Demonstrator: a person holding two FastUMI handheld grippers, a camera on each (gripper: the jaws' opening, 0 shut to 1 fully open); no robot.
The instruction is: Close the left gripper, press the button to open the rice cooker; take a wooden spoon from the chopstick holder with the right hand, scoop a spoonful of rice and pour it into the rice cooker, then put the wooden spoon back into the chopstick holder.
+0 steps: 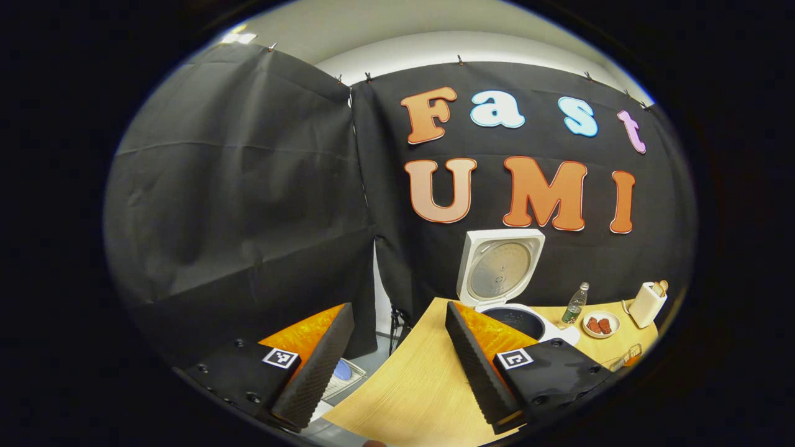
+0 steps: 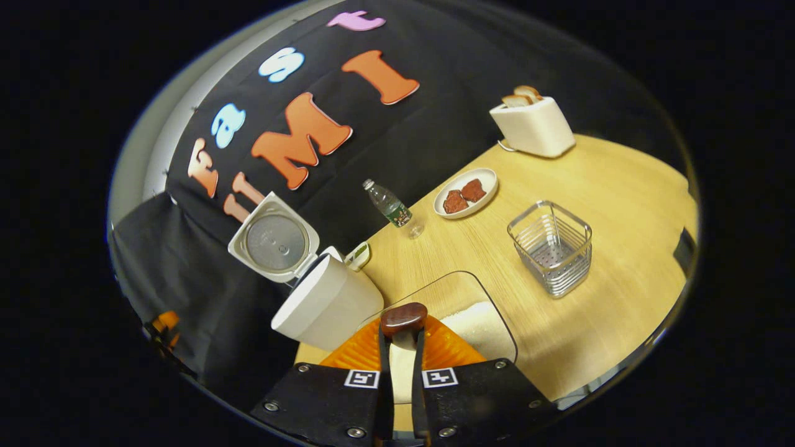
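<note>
Holding: we have the wooden spoon [image 2: 402, 329] clamped in the right gripper [image 2: 402, 347], jaws pressed on its pale handle from both sides, the dark bowl end sticking out just past the fingertips.
Right gripper position: we hang over a clear container [image 2: 463, 298] with white rice [image 2: 481, 332] in it, at the near edge of the desk [image 2: 621, 205]; the spoon's bowl is above the container, and whether it touches the rice we cannot tell.
Rice cooker: in the right gripper view the rice cooker [image 2: 326, 304] stands just beside the container, its lid [image 2: 273, 239] swung up and open.
Chopstick holder: the wire chopstick holder [image 2: 551, 247] sits on the desk apart from our right jaws, on the far side of the container from the cooker.
Left gripper: we hold the left gripper [image 1: 397, 366] with jaws wide apart, gripping nothing, near the desk's edge; the open cooker lies beyond its fingers.
Other things: a water bottle [image 2: 390, 206], a plate [image 2: 466, 192] with two brown pieces, and a toaster [image 2: 533, 127] with bread stand farther back.
</note>
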